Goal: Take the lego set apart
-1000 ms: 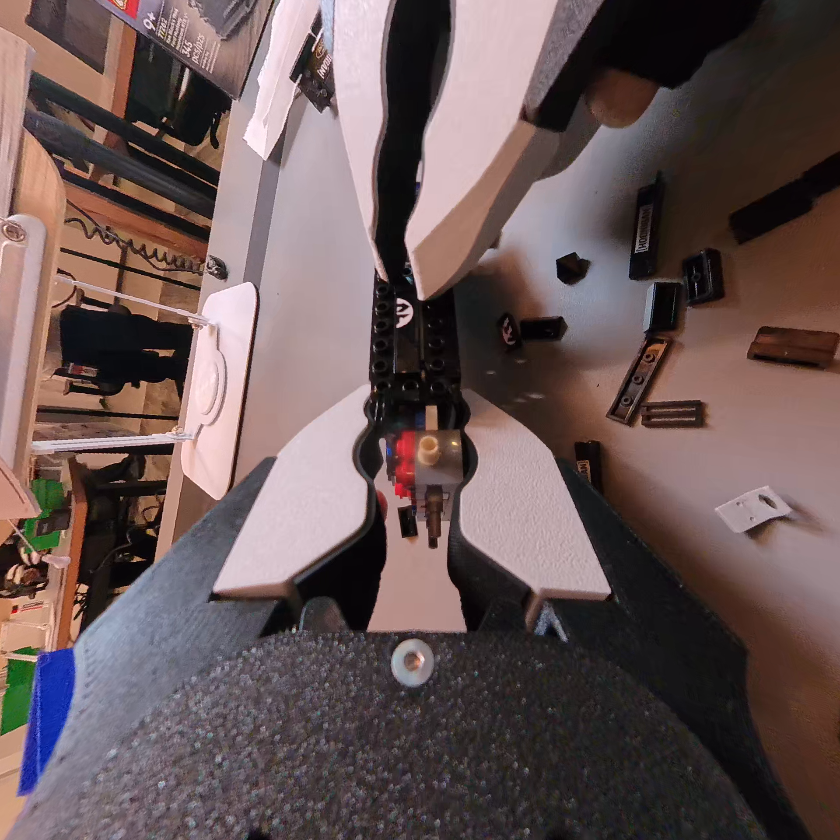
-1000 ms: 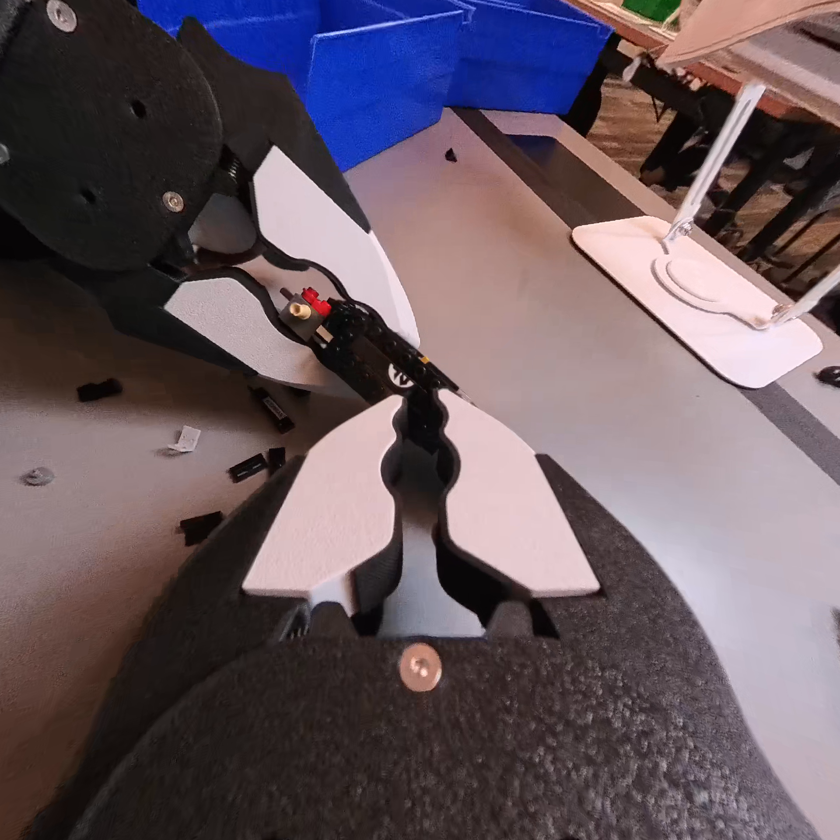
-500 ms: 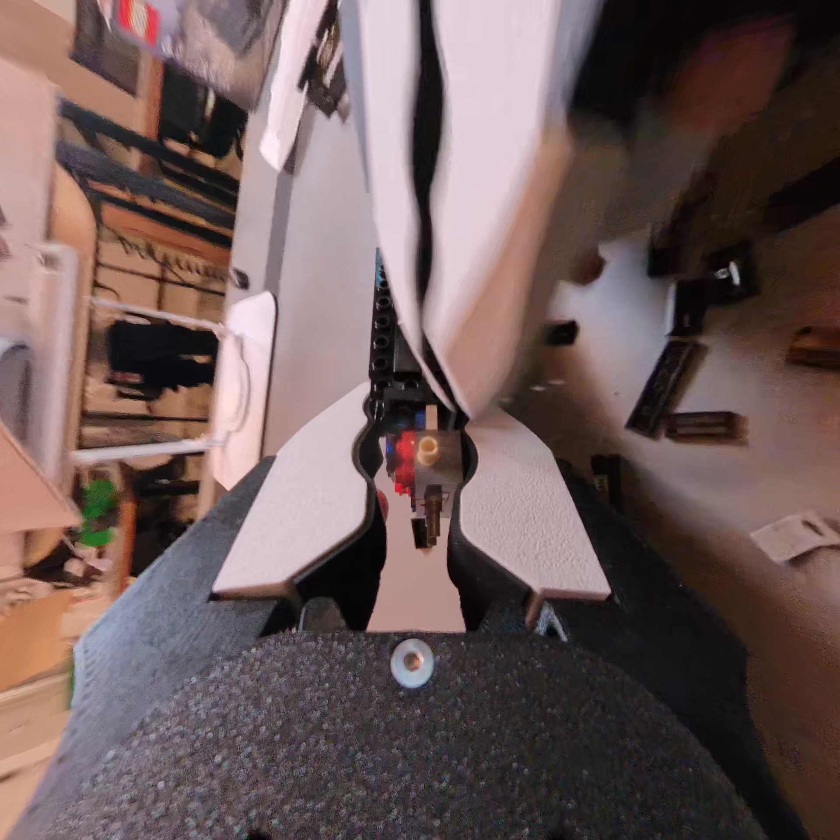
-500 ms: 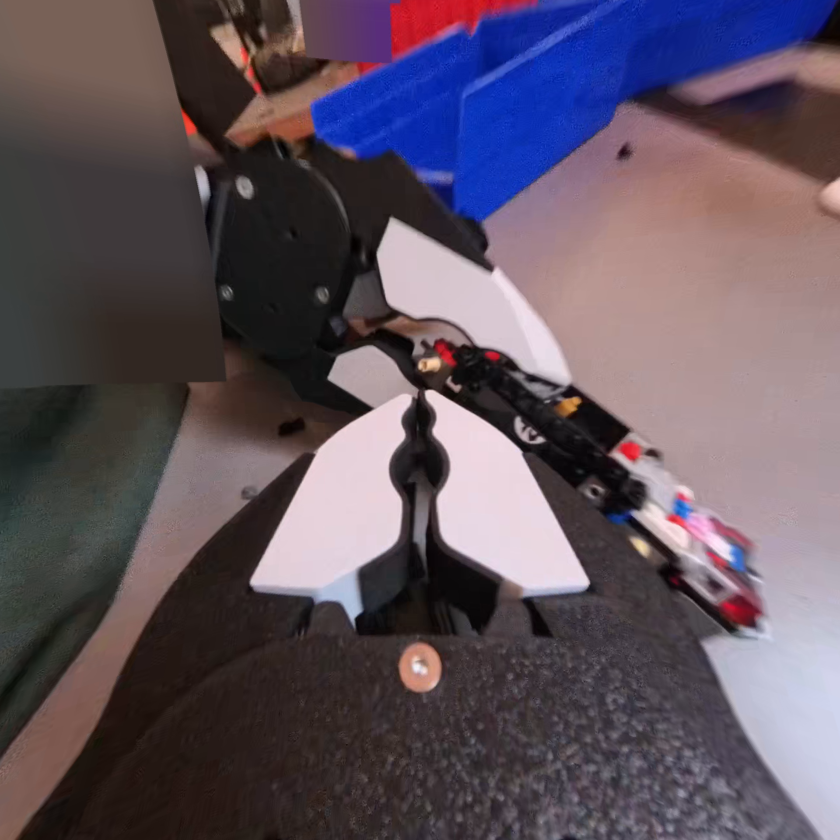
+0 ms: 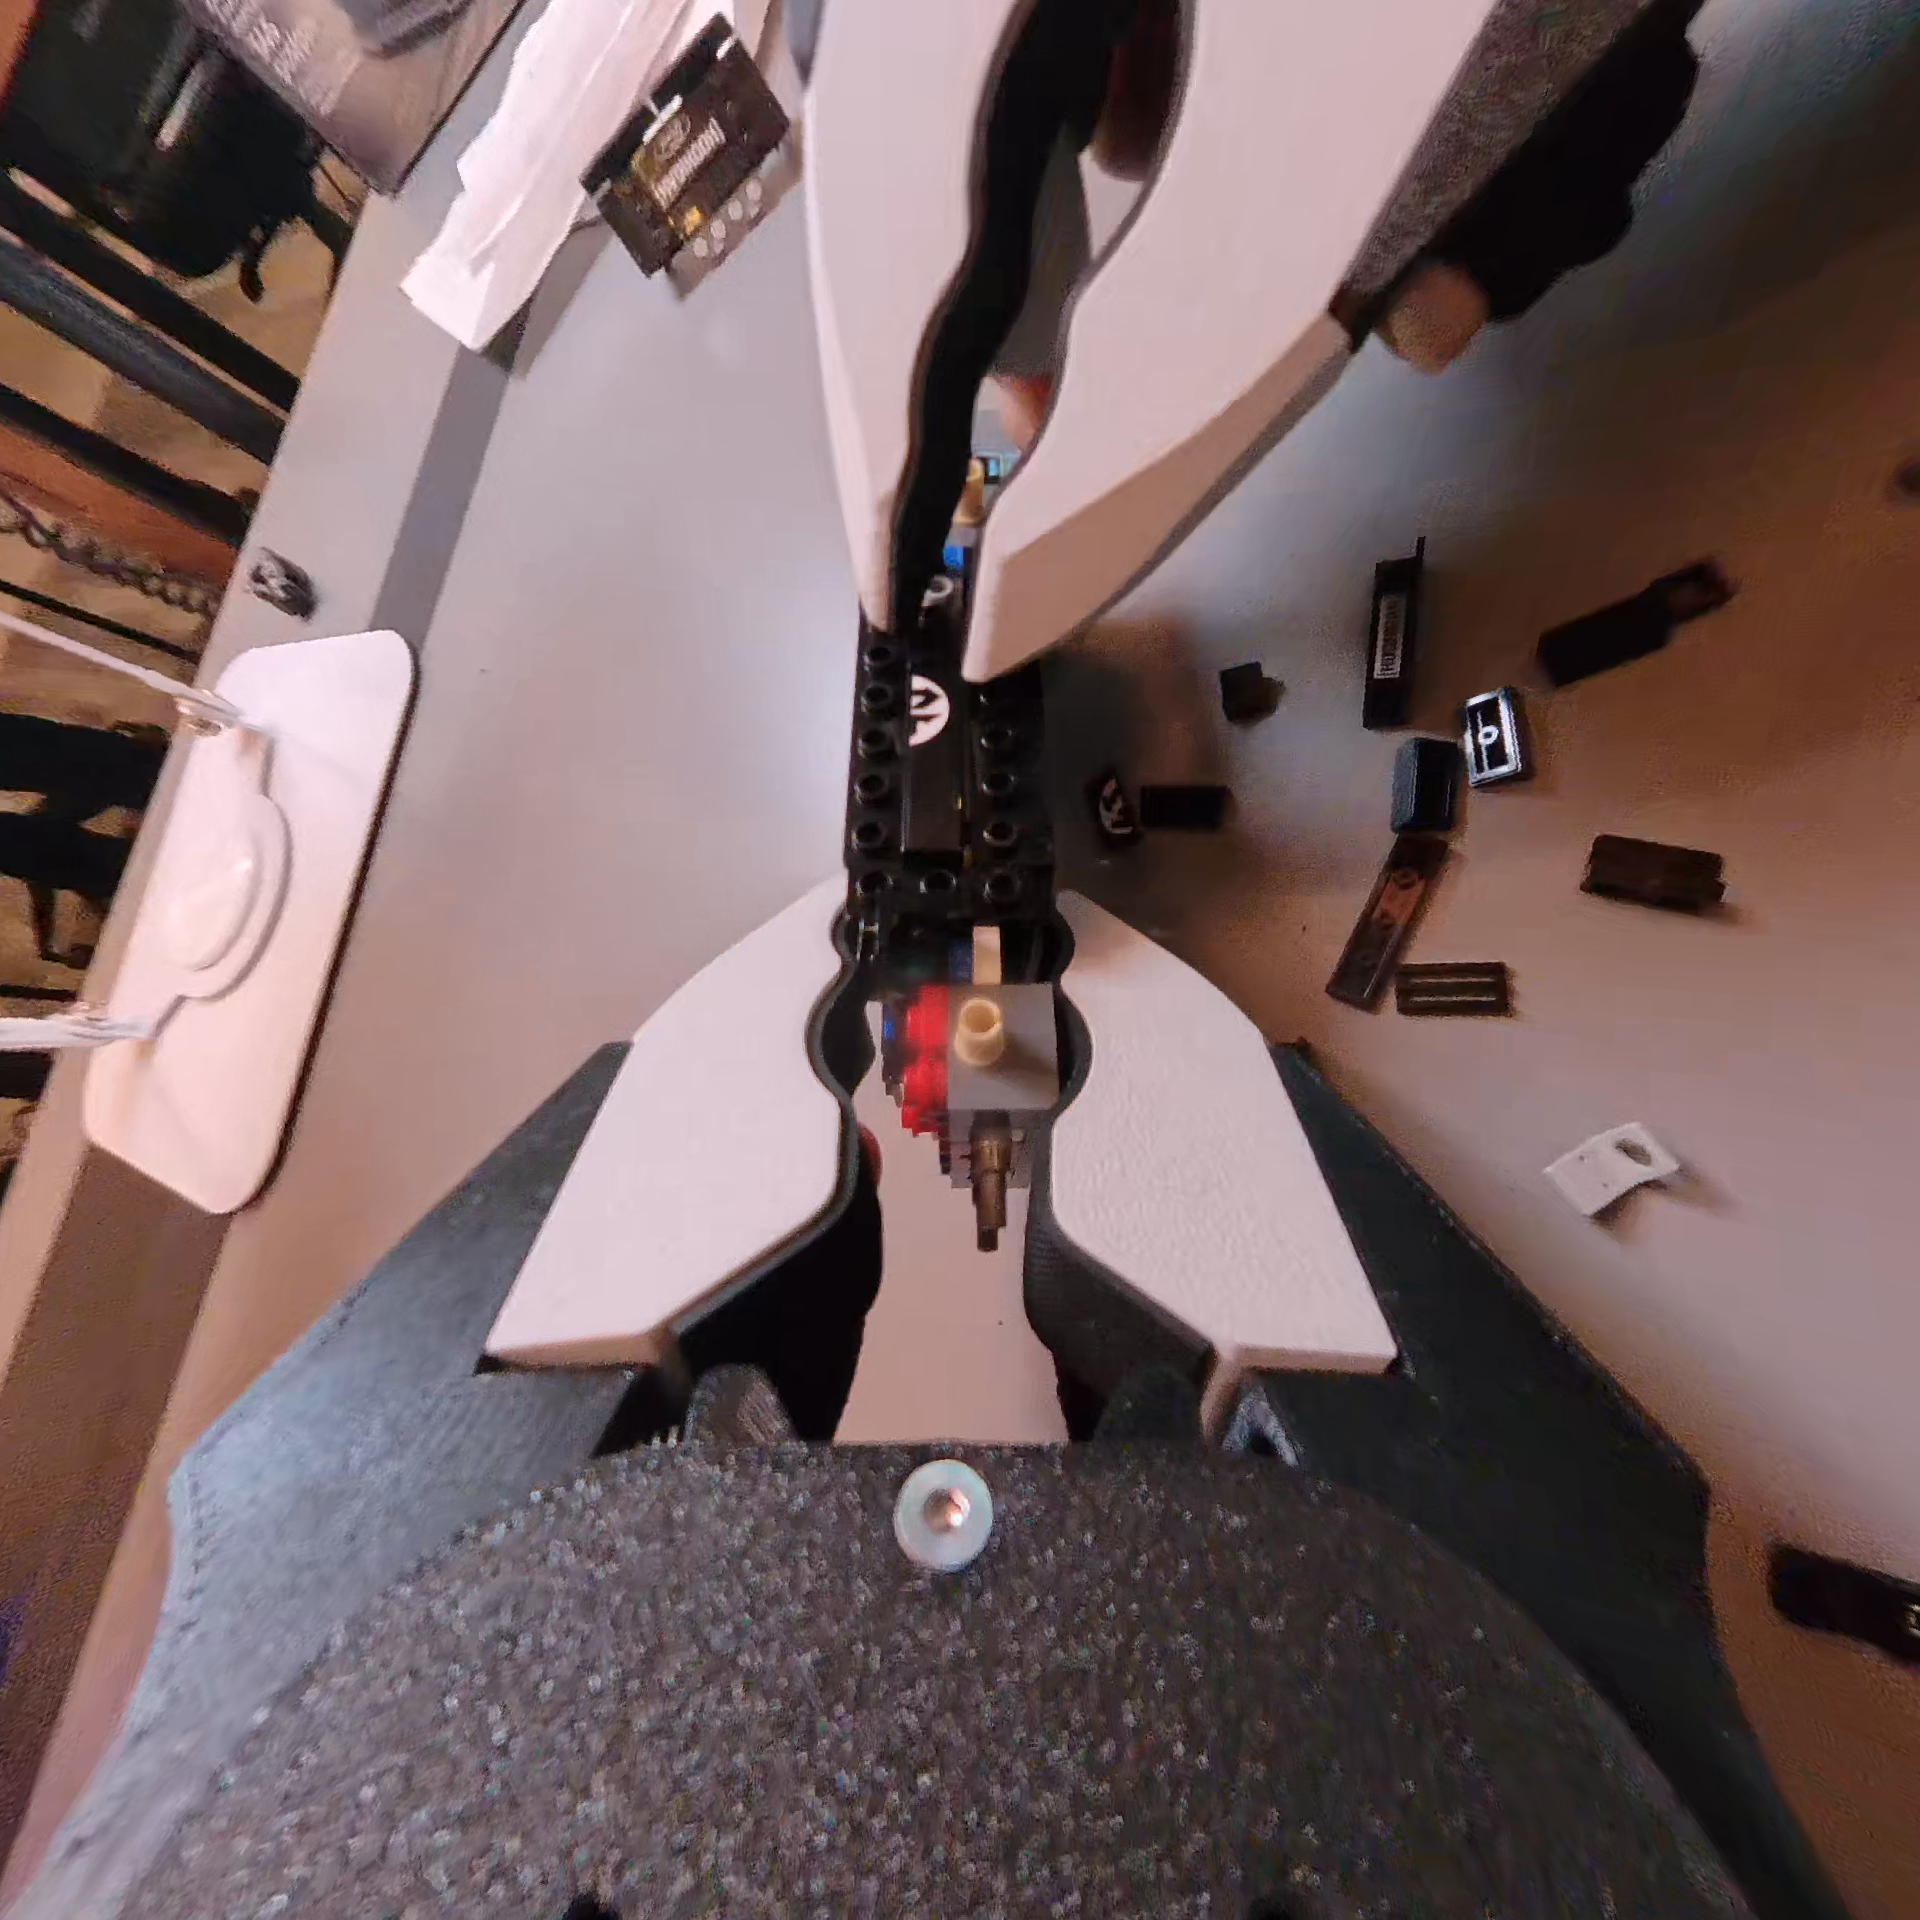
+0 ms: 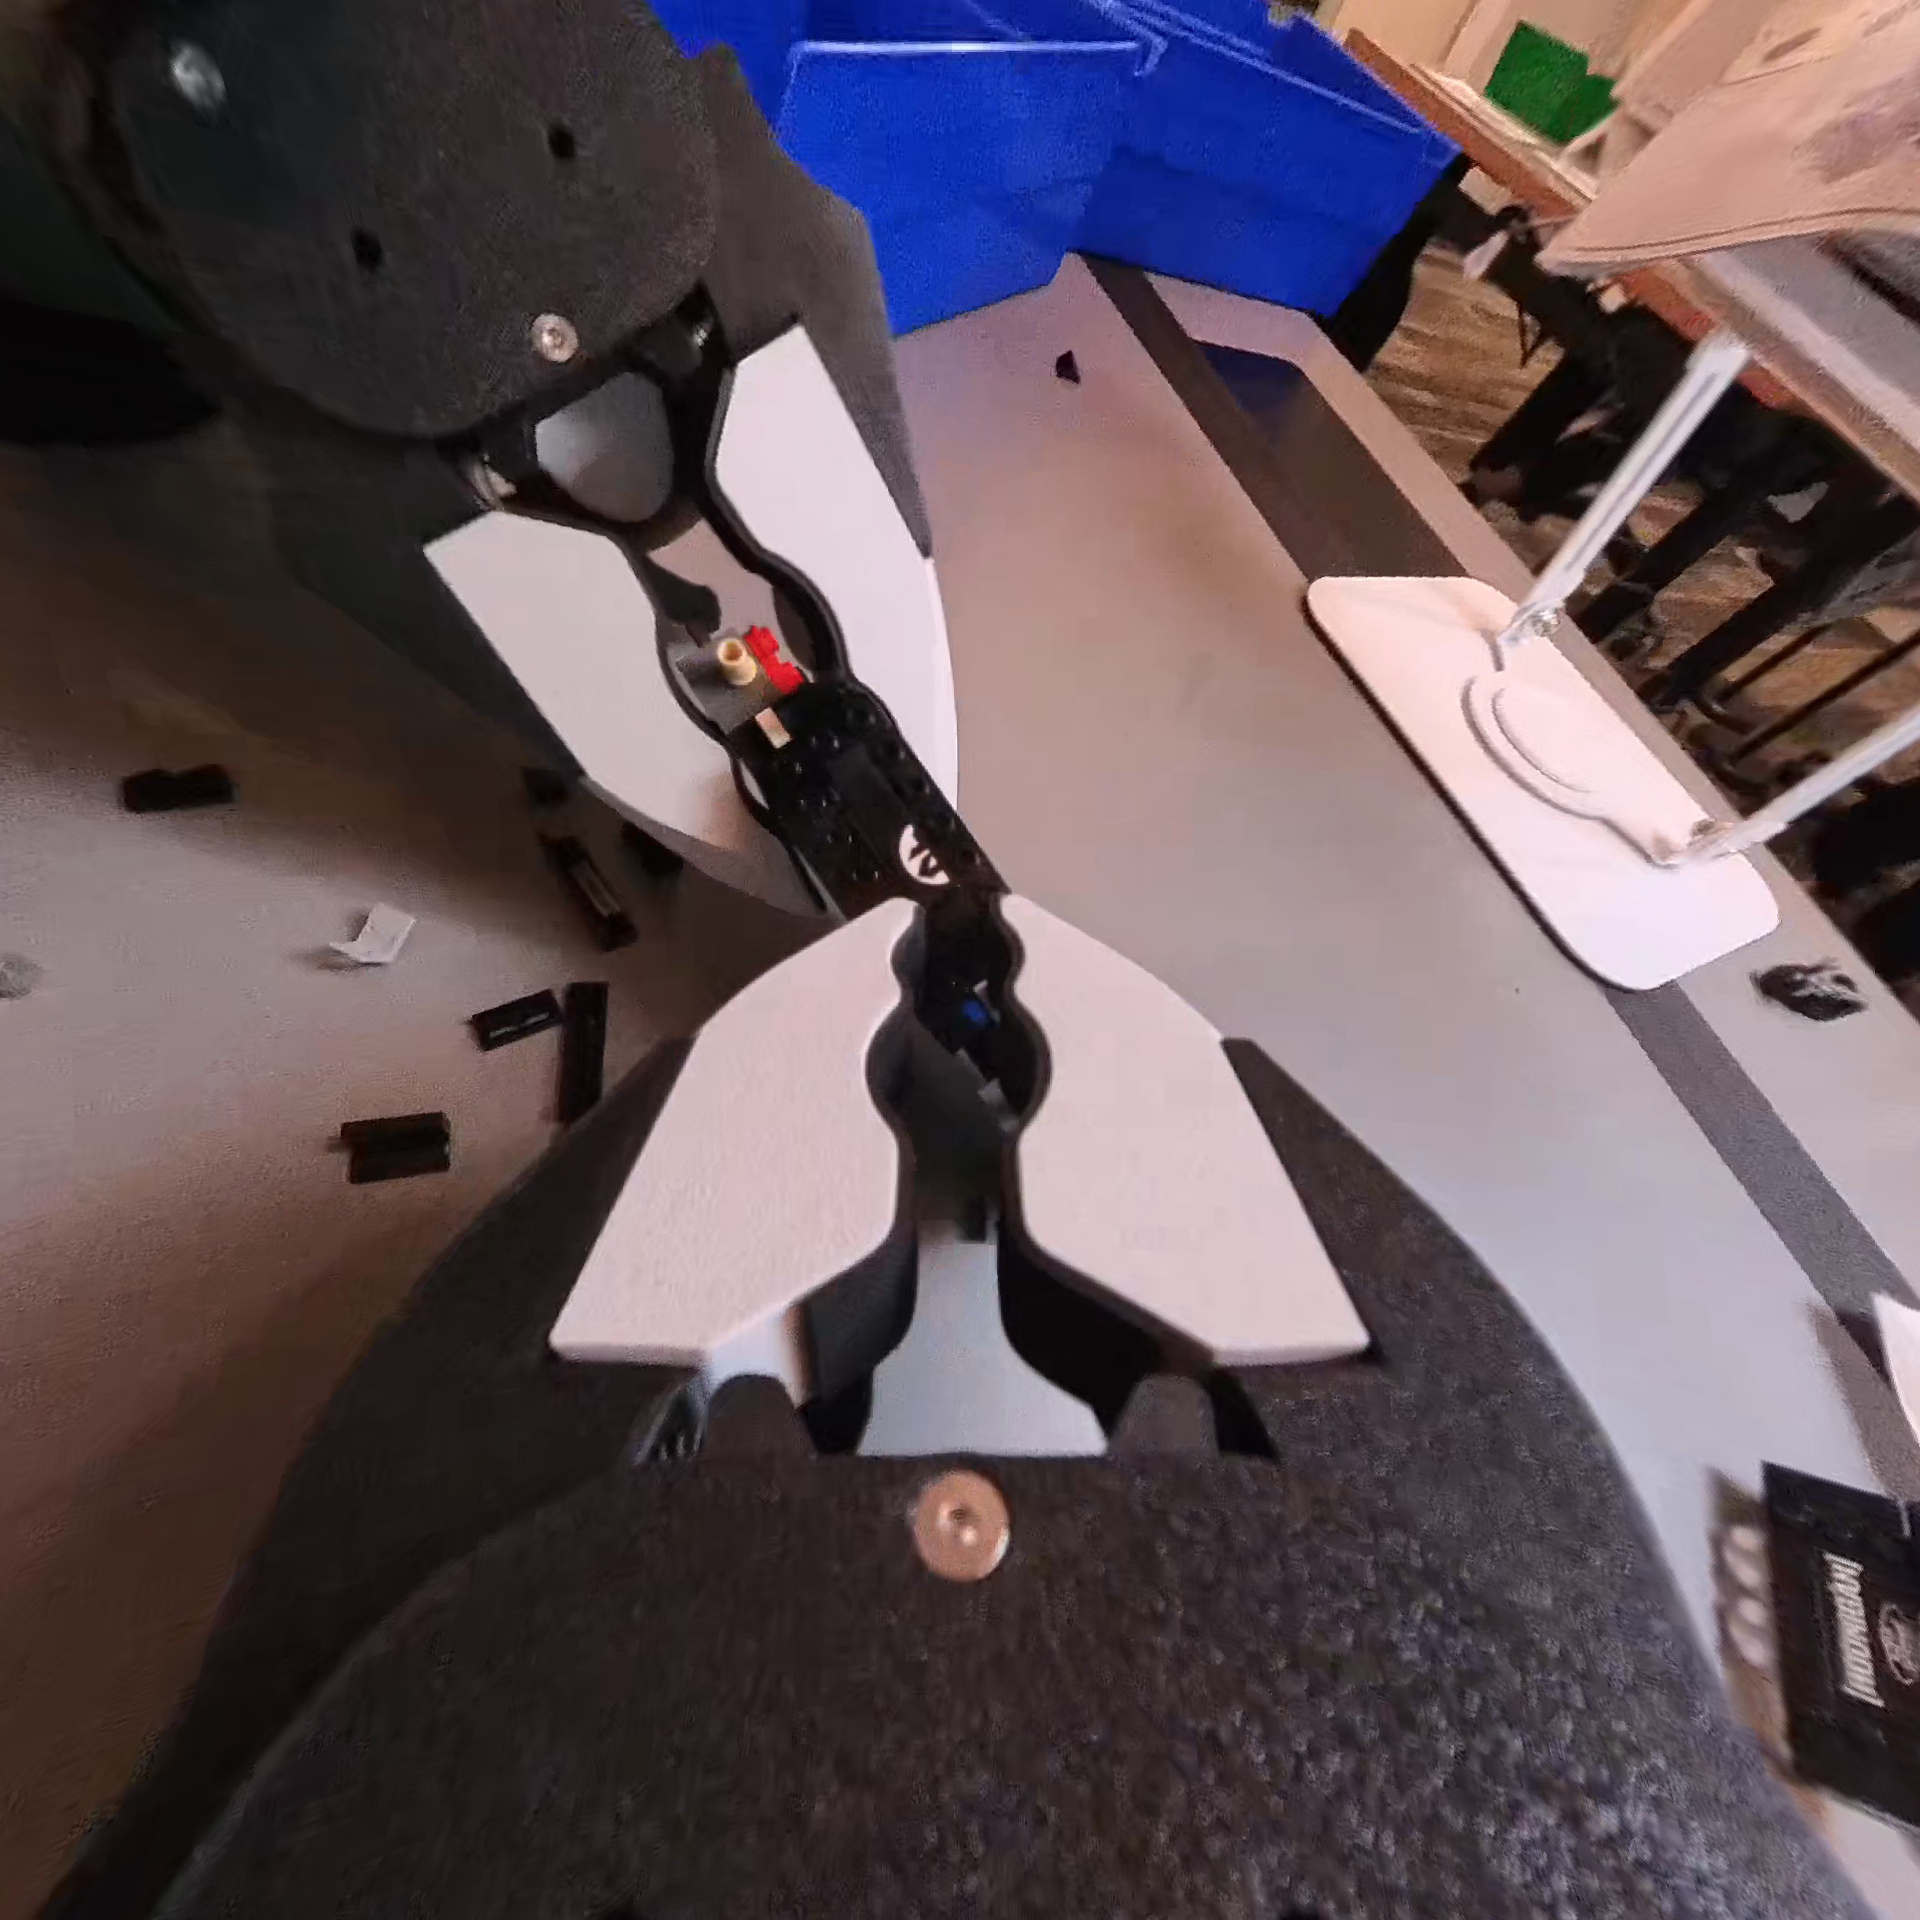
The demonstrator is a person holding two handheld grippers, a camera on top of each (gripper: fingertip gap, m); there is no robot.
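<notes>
The lego set (image 5: 951, 790) is a long black studded body with a grey, red and tan block at its near end, held in the air between both grippers. My left gripper (image 5: 951, 914) is shut on that near end. My right gripper (image 6: 961, 914) is shut on the far end, where blue and black parts sit between its fingers. The set also shows in the right wrist view (image 6: 862, 810). The right gripper (image 5: 935, 634) comes in from the top of the left wrist view. Its grip on the set is partly hidden by its fingers.
Several loose black lego pieces (image 5: 1423, 790) and a small white piece (image 5: 1610, 1179) lie on the grey table (image 5: 623, 623) to the right. A white stand base (image 5: 229, 914) sits at the left edge. Blue bins (image 6: 1039, 177) stand behind. A dark printed card (image 6: 1849, 1642) lies near right. The tips of one gripper are about 5 centimetres away from the tips of the other.
The right gripper swung away along the set half a second ago and has come back onto its far end. The left gripper has kept its hold on the near end.
</notes>
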